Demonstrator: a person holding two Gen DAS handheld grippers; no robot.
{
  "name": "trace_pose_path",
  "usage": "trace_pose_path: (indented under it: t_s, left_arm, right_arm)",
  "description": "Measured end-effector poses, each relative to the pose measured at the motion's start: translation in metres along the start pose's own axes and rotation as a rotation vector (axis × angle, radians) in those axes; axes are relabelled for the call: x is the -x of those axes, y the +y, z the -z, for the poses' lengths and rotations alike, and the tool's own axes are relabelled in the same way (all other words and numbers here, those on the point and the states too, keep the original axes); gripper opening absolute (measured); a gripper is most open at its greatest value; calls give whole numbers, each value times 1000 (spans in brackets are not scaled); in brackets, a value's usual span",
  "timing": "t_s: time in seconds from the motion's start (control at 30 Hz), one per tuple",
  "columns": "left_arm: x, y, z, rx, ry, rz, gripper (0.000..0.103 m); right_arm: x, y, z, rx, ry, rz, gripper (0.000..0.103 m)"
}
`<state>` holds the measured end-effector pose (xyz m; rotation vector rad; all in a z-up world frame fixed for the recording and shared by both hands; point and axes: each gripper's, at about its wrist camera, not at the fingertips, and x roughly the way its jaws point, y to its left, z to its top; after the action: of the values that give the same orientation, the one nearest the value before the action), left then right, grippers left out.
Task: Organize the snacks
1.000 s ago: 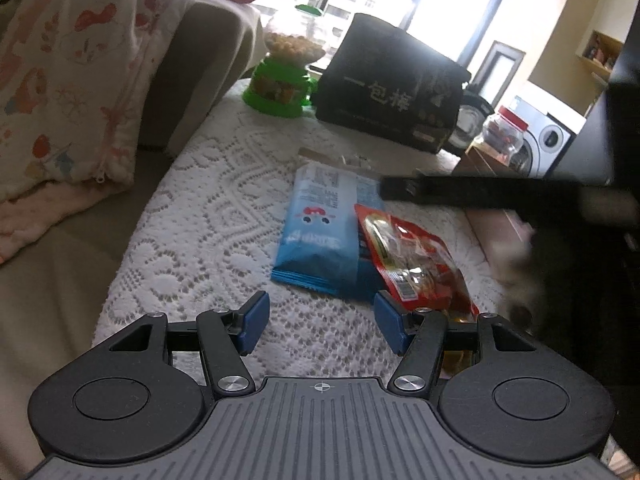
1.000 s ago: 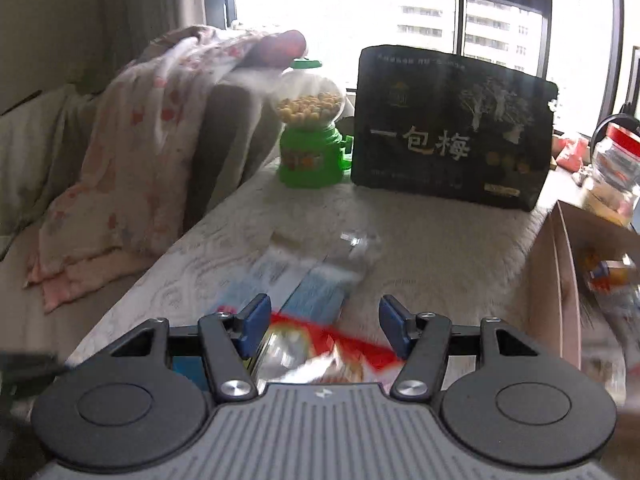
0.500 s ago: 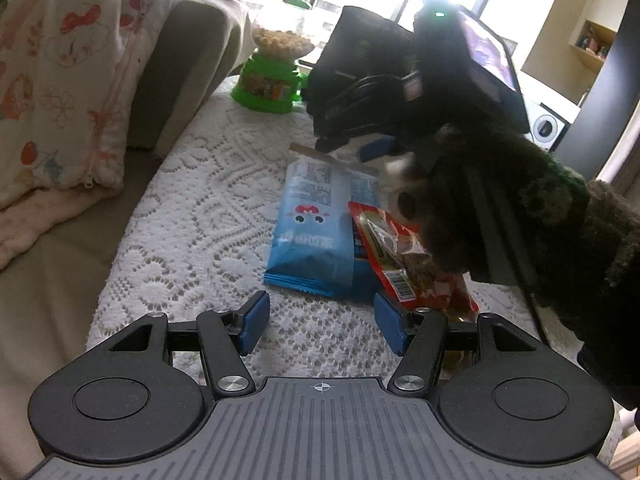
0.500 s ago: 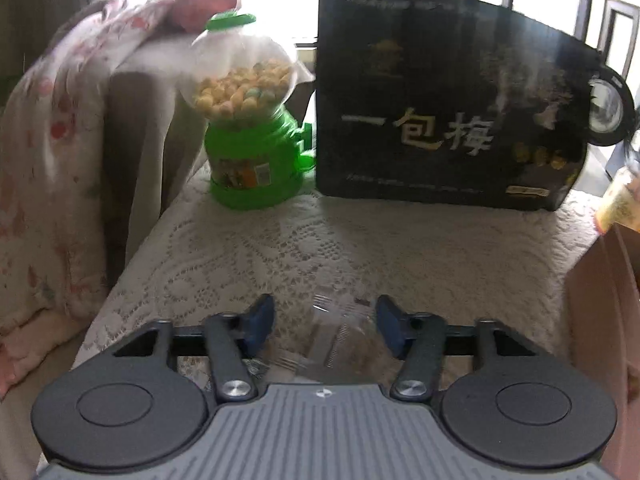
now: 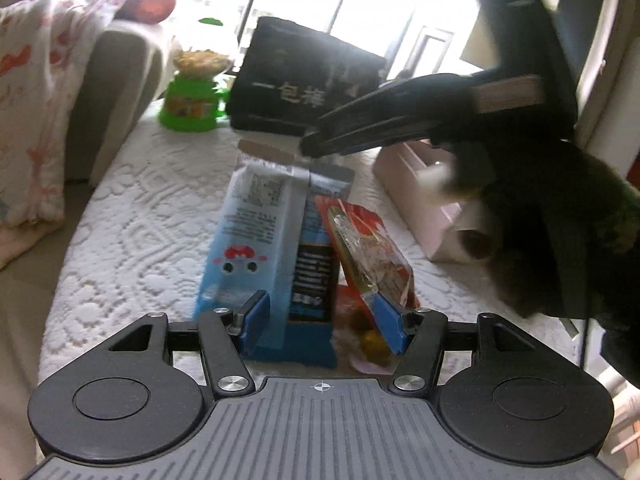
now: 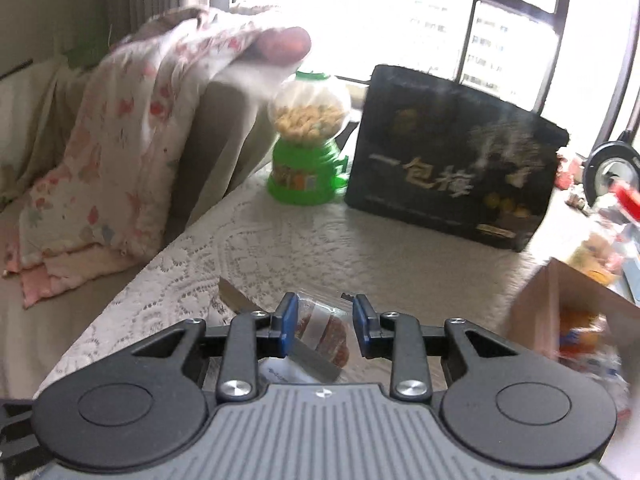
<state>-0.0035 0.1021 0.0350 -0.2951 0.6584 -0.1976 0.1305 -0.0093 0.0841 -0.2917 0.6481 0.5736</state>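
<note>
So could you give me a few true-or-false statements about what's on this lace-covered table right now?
1. The green candy dispenser stands left of the black box with gold lettering. True.
2. The light blue snack packet lies inside the pink cardboard box. False: it lies on the white lace tablecloth, outside the box.
3. The left tool has its blue pads spread apart. True.
4. The red snack packet sits left of the blue one. False: it sits on the right.
5. The right tool hangs over the dispenser. False: a small clear packet of brown snacks is between its pads.
</note>
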Motion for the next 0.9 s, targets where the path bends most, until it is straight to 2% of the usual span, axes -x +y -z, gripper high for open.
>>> trace_pose_path:
  t_s: [0.03, 0.2, 0.47, 0.57, 0.63, 0.7, 0.77, 0.87, 0.9]
  left_arm:
    - [-1, -3, 0, -5, 4, 1, 63]
    - [-2, -17, 2, -33, 25, 0, 63]
    - [-14, -36, 5, -64, 84, 5, 64]
    - [-16, -36, 5, -52, 91, 11, 62]
    - [-13, -29, 3, -20, 72, -9, 62]
    - [-8, -15, -3, 46, 32, -39, 62]
    - [-1, -4, -11, 98, -11, -67, 62]
    - [9, 11, -19, 145, -61, -112, 62]
    - [13, 15, -20, 153, -69, -122, 62]
  right_arm:
    - [7, -5, 3, -8, 7, -1, 3]
    - [42, -27, 26, -33, -14, 2, 3]
    - [63, -45, 87, -111, 64, -97, 6]
    - [68, -47, 108, -139, 69, -103, 19]
    - [69, -49, 122, -194, 83, -146, 44]
    - [68, -48, 132, -250, 86, -204, 50]
    - [60, -43, 136, -289, 96, -239, 50]
    - [44, -28, 132, -328, 108, -230, 54]
    - [41, -22, 130, -331, 93, -215, 59]
